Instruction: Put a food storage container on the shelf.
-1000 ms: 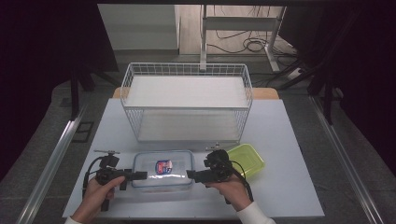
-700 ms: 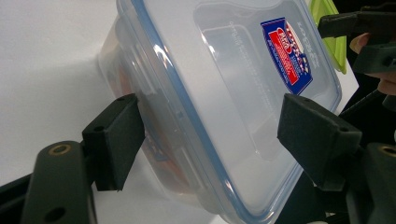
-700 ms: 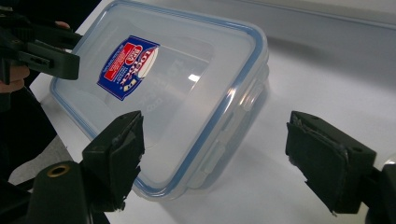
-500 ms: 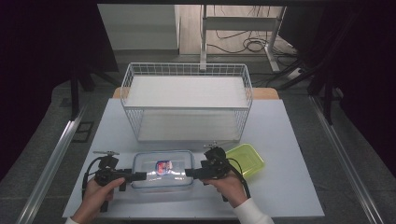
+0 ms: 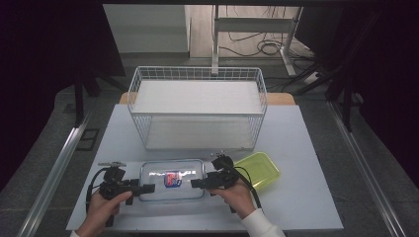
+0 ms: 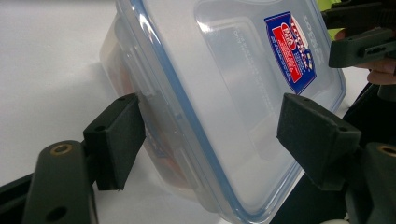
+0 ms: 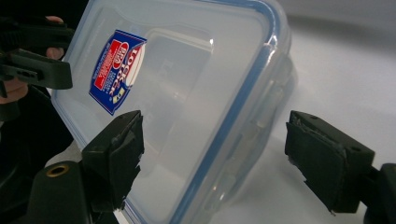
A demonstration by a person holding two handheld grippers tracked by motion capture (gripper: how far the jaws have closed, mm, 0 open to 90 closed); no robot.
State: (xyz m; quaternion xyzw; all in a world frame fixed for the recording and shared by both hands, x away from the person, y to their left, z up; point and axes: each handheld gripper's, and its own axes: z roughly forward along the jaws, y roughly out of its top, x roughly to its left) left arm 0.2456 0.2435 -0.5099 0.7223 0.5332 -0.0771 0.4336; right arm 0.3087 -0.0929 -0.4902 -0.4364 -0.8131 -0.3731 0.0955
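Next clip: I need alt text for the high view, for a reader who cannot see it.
A clear rectangular plastic container with a red-and-blue label lies on a white table, with the left tongs and right tongs at its two ends. A yellow-green plastic lid lies beside it; a white wire basket stands behind.

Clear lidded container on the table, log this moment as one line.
container: flat on table, lid on | left tongs: open, straddling its left end | right tongs: open, straddling its right end | green lid: beside it

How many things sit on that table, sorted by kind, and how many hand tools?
Clear lidded container: 1
Yellow-green lid: 1
White wire basket: 1
Handheld grippers: 2, left gripper and right gripper
Total: 5
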